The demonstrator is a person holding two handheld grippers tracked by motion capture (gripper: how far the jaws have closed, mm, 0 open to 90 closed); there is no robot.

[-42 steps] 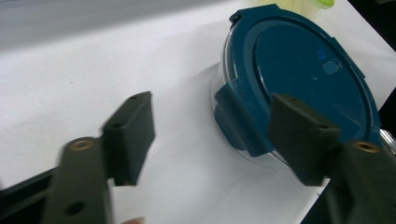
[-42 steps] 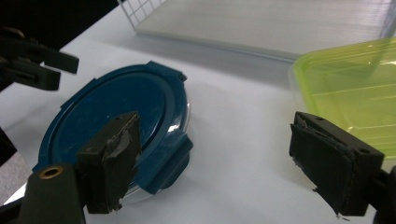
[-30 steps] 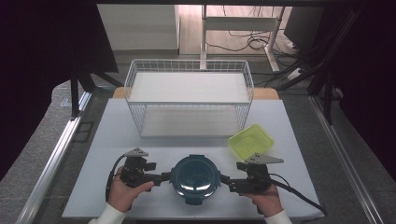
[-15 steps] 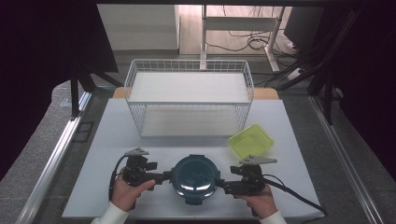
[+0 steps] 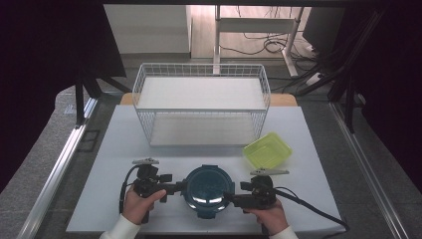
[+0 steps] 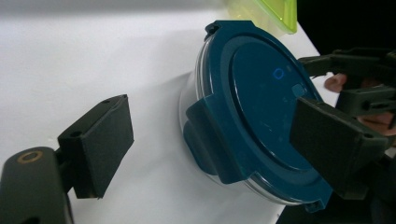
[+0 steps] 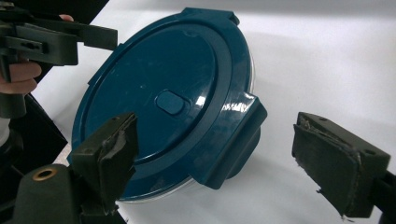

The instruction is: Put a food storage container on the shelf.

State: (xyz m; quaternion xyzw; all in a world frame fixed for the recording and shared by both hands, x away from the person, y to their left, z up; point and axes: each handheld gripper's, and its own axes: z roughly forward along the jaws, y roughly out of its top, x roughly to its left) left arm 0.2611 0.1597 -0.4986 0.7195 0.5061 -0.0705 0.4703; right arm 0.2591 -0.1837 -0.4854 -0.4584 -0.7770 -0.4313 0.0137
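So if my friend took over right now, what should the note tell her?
Left gripper: open, jaws just widened, one either side of a side latch of the round container, not pressing.
Right gripper: open, straddling the opposite latch, not pressing.
Container: on the white table at the near edge, blue lid still on.
Green tray and wire basket sit behind.
Done: nothing visible. Left: probably unlatching the lid.

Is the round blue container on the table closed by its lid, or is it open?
Closed. The blue lid sits flat on the clear container, and its side clips are folded down over the rim.
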